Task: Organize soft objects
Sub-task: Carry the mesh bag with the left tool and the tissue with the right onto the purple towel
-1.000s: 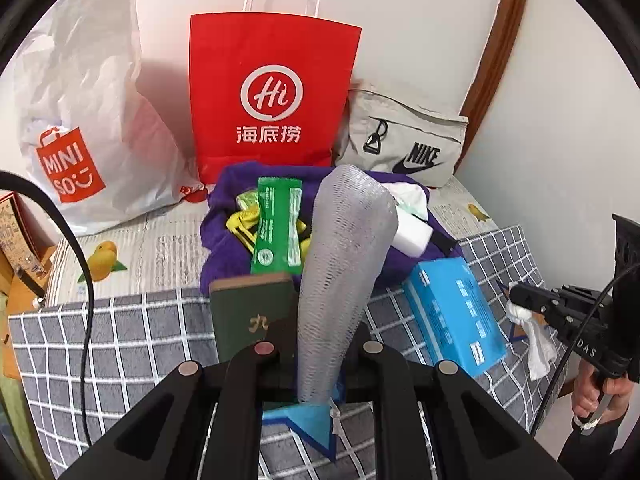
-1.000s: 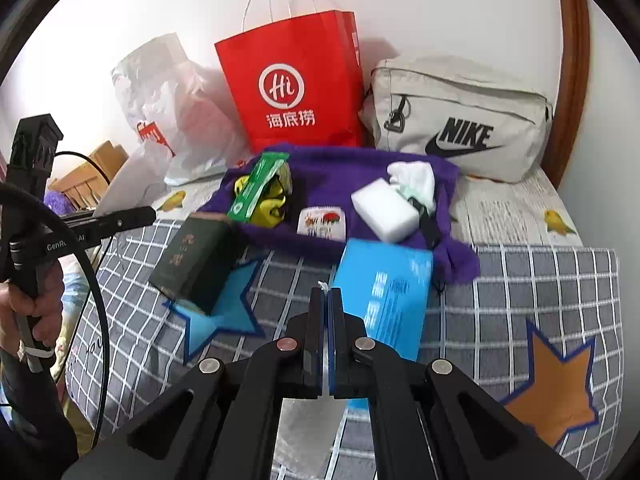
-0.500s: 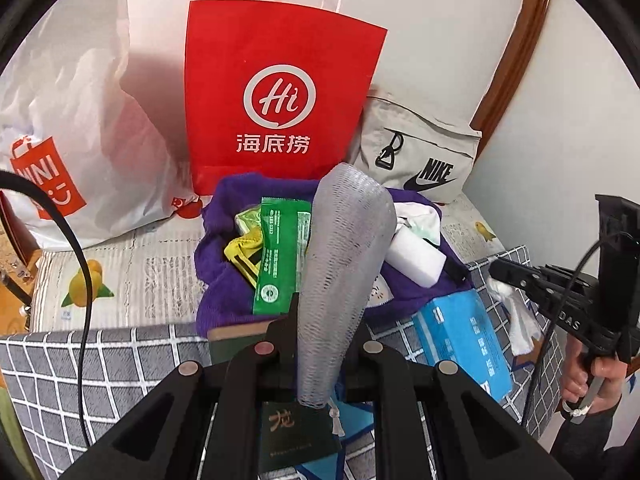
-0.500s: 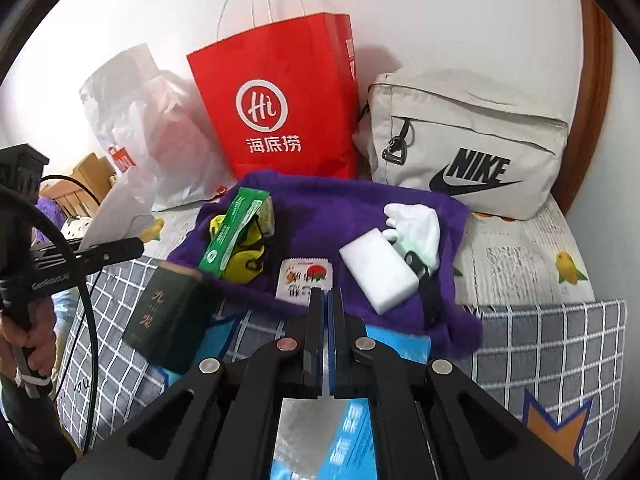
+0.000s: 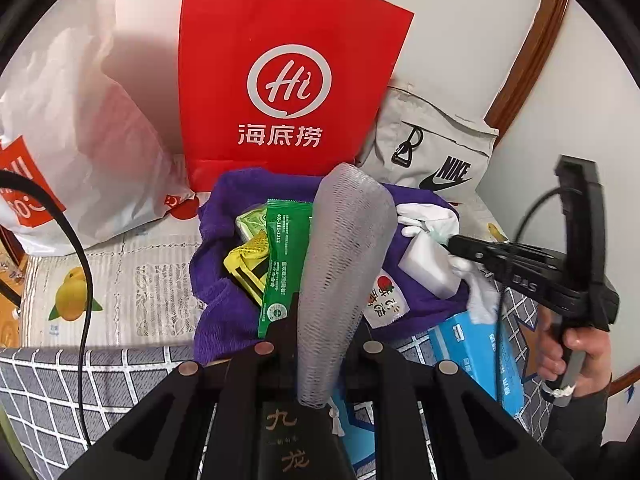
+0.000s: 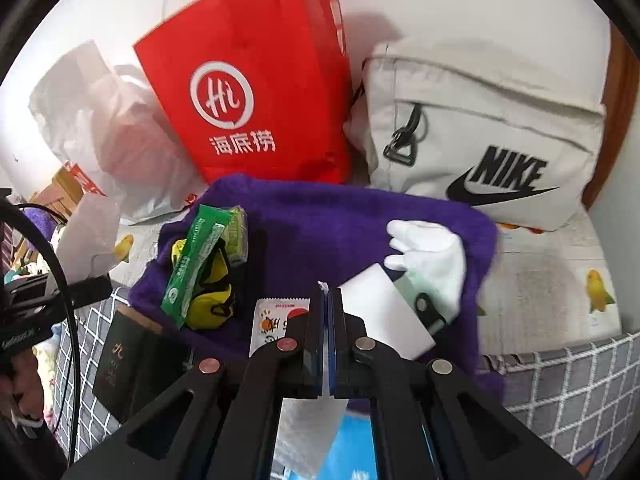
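My left gripper (image 5: 320, 312) is shut on a grey mesh pouch (image 5: 340, 248) that stands up from its jaws over the purple towel (image 5: 224, 300). On the towel (image 6: 320, 220) lie a green packet (image 6: 196, 256), a yellow pouch (image 6: 208, 304), a white sponge block (image 6: 380, 312), a white glove (image 6: 432, 256) and a small white sachet (image 6: 276, 320). My right gripper (image 6: 328, 292) is shut on a thin white tissue (image 6: 304, 428) that hangs below its jaws, at the towel's near edge. It also shows at the right of the left wrist view (image 5: 480, 256).
A red paper bag (image 5: 288, 92), a white plastic bag (image 5: 68, 144) and a beige Nike bag (image 6: 480, 136) stand against the wall behind the towel. A dark green box (image 6: 124, 360) and a blue packet (image 5: 480, 352) lie on the checked bedcover (image 6: 560, 384).
Both grippers have moved forward toward the purple towel and the bags. The left still holds the mesh pouch, the right still holds the tissue.
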Demonstrator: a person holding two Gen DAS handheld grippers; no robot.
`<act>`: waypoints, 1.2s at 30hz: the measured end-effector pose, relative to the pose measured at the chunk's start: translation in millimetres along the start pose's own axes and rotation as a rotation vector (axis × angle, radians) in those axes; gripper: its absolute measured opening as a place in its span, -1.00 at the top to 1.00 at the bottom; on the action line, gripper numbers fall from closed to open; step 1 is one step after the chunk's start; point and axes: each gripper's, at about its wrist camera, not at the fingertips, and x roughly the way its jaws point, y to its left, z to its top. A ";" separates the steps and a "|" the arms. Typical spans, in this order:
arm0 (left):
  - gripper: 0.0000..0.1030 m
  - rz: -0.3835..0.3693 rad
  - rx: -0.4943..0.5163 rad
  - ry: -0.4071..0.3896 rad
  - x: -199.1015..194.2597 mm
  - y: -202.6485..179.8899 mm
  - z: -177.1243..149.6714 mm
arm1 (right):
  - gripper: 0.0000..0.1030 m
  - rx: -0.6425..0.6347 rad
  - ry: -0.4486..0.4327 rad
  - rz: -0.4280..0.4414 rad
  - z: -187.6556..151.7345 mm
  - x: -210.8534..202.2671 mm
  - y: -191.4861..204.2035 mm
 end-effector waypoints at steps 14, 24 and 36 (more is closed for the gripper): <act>0.77 -0.013 0.008 0.038 23.4 3.0 18.1 | 0.94 0.039 0.135 -0.027 22.3 74.8 -8.5; 0.77 -0.033 0.009 0.068 37.8 -3.5 24.9 | 0.72 0.006 0.159 -0.010 21.6 86.8 -5.9; 0.76 -0.073 0.008 0.137 67.9 -21.8 30.7 | 0.21 0.013 0.112 0.023 22.7 67.8 -6.8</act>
